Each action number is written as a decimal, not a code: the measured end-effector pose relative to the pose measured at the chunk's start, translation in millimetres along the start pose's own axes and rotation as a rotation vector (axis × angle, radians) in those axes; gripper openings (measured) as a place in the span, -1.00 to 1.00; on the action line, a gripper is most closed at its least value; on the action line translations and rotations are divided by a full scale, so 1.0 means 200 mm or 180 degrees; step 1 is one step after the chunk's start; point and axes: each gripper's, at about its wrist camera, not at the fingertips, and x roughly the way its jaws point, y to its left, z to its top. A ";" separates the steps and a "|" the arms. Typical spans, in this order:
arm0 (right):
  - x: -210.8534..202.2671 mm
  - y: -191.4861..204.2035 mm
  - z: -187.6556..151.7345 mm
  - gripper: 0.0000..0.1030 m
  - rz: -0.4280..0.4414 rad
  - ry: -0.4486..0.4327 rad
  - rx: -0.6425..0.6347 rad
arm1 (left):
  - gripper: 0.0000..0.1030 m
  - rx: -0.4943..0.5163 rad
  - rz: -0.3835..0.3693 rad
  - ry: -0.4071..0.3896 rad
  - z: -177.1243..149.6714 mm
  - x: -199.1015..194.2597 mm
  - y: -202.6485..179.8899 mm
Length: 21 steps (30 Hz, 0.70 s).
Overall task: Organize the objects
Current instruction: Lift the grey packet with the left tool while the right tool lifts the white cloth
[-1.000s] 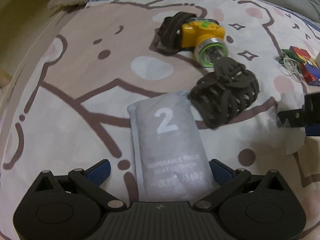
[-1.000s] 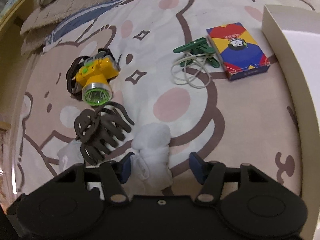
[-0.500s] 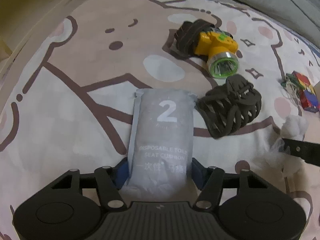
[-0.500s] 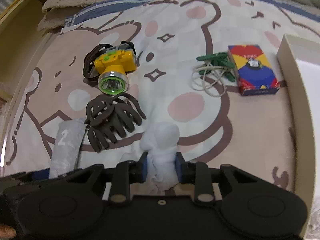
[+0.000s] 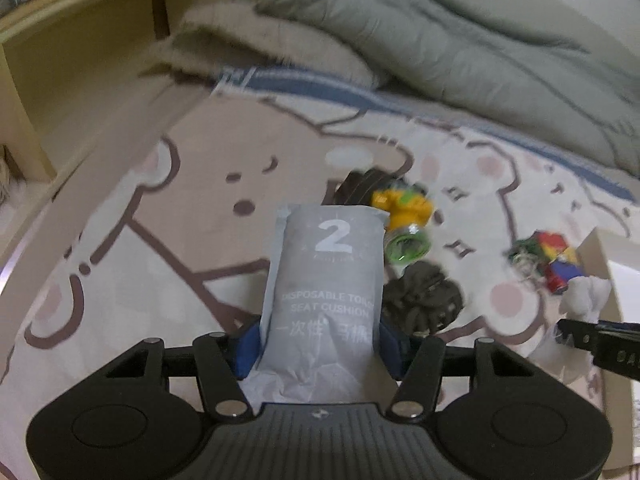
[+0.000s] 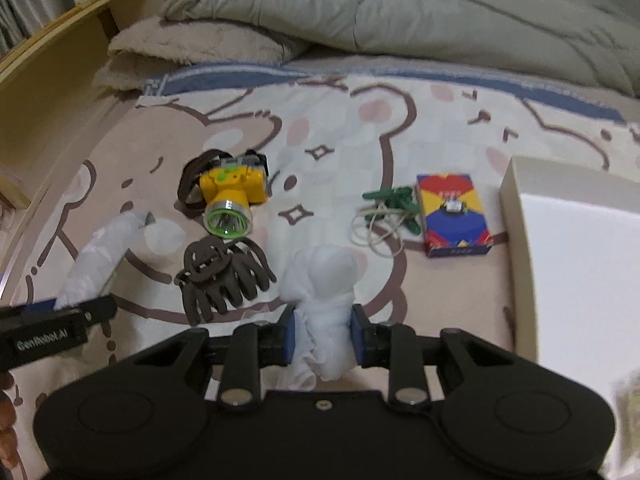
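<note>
Already I had both pieces lifted off the bed: my left gripper (image 5: 318, 338) pinched the disposable toilet seat cushion packet (image 5: 328, 280), my right gripper (image 6: 324, 338) squeezed a white tissue wad (image 6: 324, 280). Next, I judged, each needed carrying rightward. Beyond lay the hair claw clip (image 6: 224, 272) and headlamp (image 6: 230, 196); the white box (image 6: 576, 264) looked empty as far as I could see.

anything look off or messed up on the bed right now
Nothing damaged or spilled. The grey packet is crumpled where the left tongs pinch it, and a loose cord lies tangled with the green clips beside the colourful box.
</note>
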 end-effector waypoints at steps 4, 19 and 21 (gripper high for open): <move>-0.10 0.00 0.00 -0.45 -0.0078 -0.0176 -0.0080 | 0.17 0.0064 -0.0049 -0.0189 0.01 -0.11 -0.03; -0.47 -0.09 -0.06 -0.45 -0.0197 -0.0932 -0.0092 | 0.18 0.0239 -0.0145 -0.0687 -0.02 -0.37 -0.18; -0.52 -0.10 -0.08 -0.45 -0.0220 -0.1011 -0.0110 | 0.18 0.0263 -0.0143 -0.0733 -0.02 -0.40 -0.20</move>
